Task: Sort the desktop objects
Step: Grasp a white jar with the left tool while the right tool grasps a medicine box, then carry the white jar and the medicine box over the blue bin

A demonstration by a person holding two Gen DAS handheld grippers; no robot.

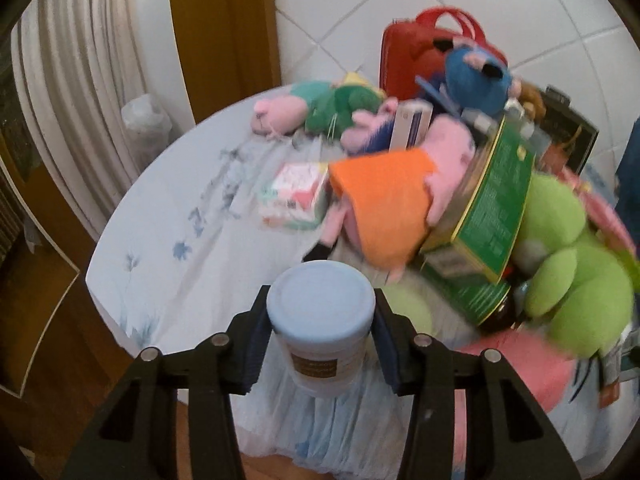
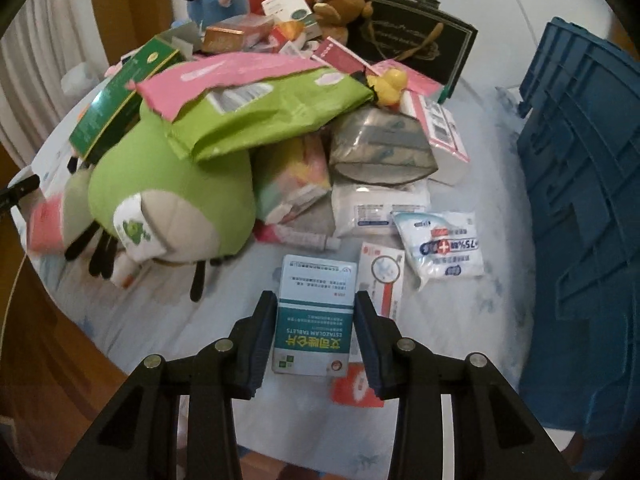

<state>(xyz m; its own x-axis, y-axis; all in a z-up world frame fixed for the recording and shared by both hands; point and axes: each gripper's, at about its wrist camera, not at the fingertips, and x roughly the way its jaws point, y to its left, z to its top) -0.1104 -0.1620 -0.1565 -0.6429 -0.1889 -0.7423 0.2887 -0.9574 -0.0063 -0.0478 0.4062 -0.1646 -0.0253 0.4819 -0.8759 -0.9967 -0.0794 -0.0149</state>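
Note:
My left gripper is shut on a white bottle with a pale blue lid and holds it above the near edge of the round table. My right gripper is shut on a teal and white tablet box, held over the table's front. Behind both lies a pile: a green plush, a pink pig plush with an orange dress, a green box, a green and pink packet, wipes packs.
A blue plastic crate stands at the right of the table. A red bag, a blue plush, a brown bear and a black case sit at the back. A red-and-white pack lies under my right gripper.

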